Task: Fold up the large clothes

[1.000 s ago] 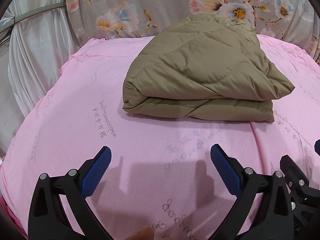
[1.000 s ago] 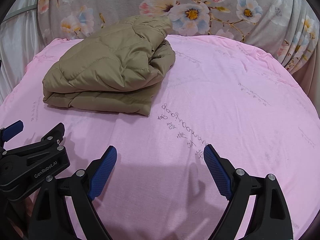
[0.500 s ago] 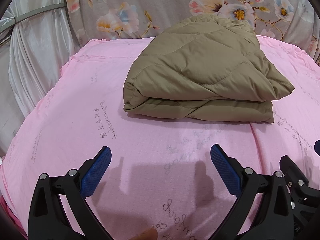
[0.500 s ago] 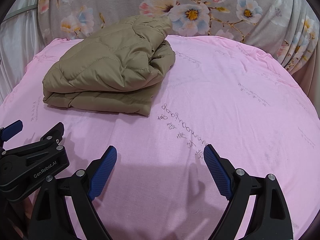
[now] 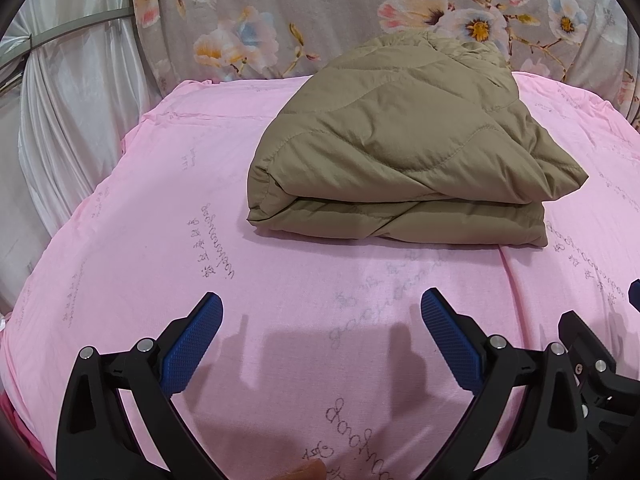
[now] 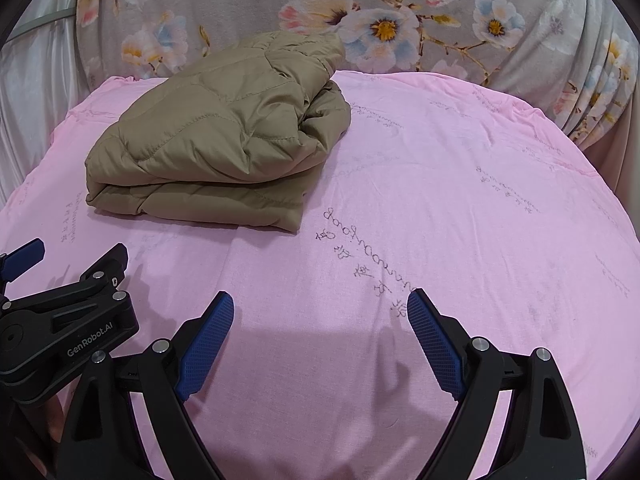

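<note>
A tan quilted jacket lies folded into a thick bundle on the pink sheet, toward the back. In the right wrist view the same jacket sits at the upper left. My left gripper hovers over the sheet in front of the bundle, open, with nothing between its blue pads. My right gripper is open too, above bare sheet to the right of the jacket. The left gripper's black body shows at the lower left of the right wrist view.
The pink sheet bears faint printed script and covers a rounded surface. A grey flowered cloth hangs behind it. A white curtain hangs at the left. A fingertip peeks in at the bottom edge.
</note>
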{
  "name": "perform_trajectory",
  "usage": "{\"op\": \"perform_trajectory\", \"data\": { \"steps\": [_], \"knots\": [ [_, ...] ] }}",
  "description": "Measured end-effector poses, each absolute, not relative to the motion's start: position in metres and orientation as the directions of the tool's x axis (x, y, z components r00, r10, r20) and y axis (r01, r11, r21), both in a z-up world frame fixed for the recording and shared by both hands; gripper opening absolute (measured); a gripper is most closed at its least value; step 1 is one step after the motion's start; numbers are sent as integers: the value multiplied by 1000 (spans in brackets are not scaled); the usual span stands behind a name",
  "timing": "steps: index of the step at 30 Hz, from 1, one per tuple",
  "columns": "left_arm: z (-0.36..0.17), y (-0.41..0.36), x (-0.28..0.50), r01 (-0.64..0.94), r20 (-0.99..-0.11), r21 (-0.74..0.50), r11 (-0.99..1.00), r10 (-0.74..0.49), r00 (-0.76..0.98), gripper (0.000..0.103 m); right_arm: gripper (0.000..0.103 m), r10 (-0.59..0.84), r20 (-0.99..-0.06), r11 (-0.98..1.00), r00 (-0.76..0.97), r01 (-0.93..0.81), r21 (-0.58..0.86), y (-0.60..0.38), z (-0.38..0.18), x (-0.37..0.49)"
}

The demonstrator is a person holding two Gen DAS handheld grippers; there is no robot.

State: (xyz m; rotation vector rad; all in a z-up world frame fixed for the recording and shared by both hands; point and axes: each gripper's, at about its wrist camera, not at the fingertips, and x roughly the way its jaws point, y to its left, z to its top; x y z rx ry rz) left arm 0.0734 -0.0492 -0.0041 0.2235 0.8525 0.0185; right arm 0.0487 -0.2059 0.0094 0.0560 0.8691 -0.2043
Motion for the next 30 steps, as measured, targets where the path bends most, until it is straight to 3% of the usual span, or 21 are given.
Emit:
{"op": "perform_trajectory", "data": {
  "steps": [30],
  "knots": [
    [-3, -49, 72, 46, -740, 184, 982, 108, 664, 97, 86, -166, -766, 979, 621, 197, -53, -204, 10, 50]
  ]
}}
